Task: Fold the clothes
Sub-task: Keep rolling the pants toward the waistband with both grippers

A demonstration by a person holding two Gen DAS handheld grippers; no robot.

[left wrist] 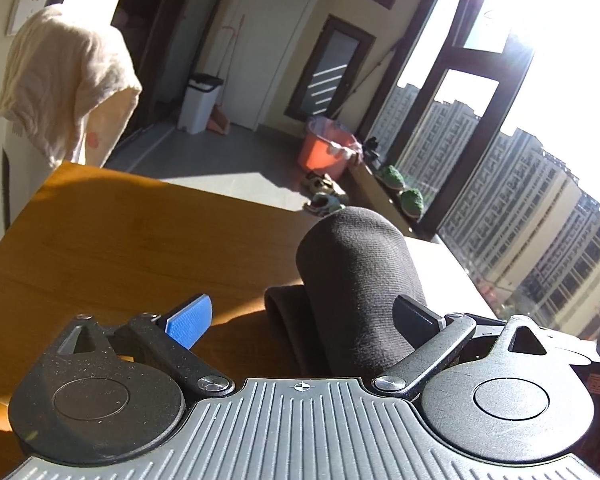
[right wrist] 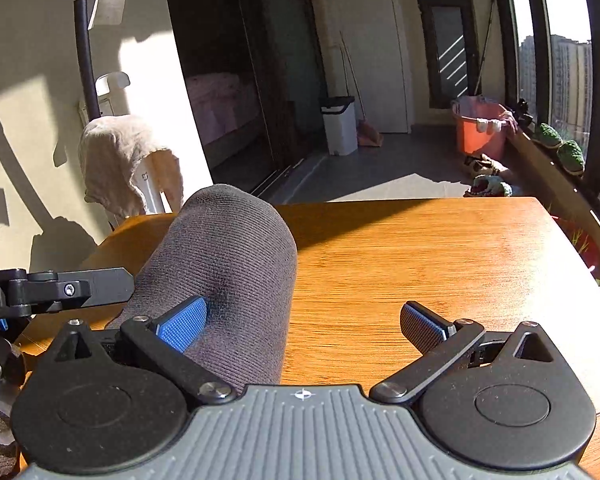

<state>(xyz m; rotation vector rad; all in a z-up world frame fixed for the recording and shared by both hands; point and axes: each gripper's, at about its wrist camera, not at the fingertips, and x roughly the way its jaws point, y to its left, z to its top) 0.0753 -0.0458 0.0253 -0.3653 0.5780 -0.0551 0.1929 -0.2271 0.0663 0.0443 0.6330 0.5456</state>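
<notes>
A dark grey knitted garment [left wrist: 356,280], folded into a thick roll, lies on the wooden table [left wrist: 120,248]. My left gripper [left wrist: 304,318] is open around its near end; the dark right finger [left wrist: 416,316] touches the roll and the blue pad [left wrist: 190,322] stands clear to the left. In the right wrist view the same garment [right wrist: 228,264] lies at the left, pressed against the blue pad [right wrist: 182,324] of my open right gripper [right wrist: 302,326]. That gripper's other finger [right wrist: 424,328] hovers over bare table [right wrist: 420,256]. Part of the left gripper [right wrist: 80,288] shows at the left edge.
A cream cloth [left wrist: 68,80] hangs over a white stand beyond the table's far left corner. On the floor behind are a white bin [left wrist: 200,100], an orange bucket [left wrist: 324,148] and shoes. Large windows [left wrist: 500,160] run along the right side.
</notes>
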